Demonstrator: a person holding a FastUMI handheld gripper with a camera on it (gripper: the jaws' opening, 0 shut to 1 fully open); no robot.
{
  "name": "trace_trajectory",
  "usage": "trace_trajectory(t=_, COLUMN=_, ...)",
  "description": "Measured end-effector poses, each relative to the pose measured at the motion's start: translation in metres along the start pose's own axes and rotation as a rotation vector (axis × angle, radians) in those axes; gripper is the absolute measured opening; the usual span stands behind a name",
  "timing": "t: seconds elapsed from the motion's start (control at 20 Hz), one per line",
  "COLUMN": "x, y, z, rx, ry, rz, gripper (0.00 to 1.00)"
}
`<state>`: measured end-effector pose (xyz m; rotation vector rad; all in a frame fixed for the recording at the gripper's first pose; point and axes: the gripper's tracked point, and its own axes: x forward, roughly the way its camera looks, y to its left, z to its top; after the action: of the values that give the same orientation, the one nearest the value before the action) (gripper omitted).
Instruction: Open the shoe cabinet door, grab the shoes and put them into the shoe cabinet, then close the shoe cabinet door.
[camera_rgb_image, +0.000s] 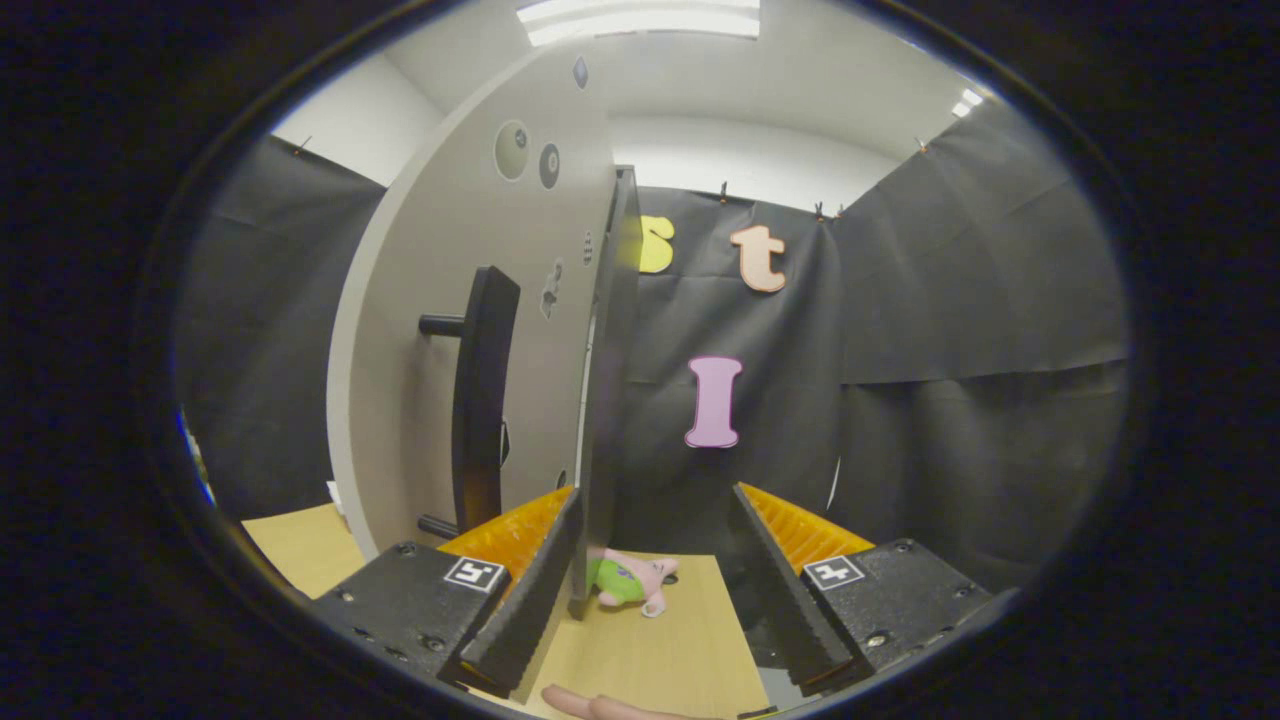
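A pale wooden surface (660, 650) is seen beneath the gripper (655, 560), running on to the left behind the cabinet door (450, 300). The booth is closed in by black cloth walls (960, 300), pinned along their top edge, above which a white wall and ceiling with a bright strip light (640, 18) are visible.

The shoe cabinet door is seen swung open, its grey face turned toward the left and its thin edge (605, 400) pointing at the camera. A long dark bar handle (480, 400) is fixed upright on that face by two short posts. The door edge is met just beside the left finger (530, 590), at its inner side; whether the two touch cannot be told. The jaws are spread wide, with nothing pinched between them.

A small pink and green plush toy (630, 580) lies on the wood between the fingers, just ahead of them, partly hidden behind the foot of the door. A fingertip (600, 706) of the person is cut off below the gripper. Small round marks and stickers on the door (upper part) are too blurred to be made out.
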<state>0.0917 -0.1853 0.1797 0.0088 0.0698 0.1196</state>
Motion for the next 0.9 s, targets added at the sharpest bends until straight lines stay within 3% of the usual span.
trace_trajectory(t=0.2, x=-0.002, y=0.014, z=-0.002, rx=0.048, ry=0.022, rz=0.017, gripper=0.89)
trace_trajectory(t=0.9, x=0.010, y=0.109, z=0.008, rx=0.045, ry=0.022, rz=0.131, gripper=0.89)
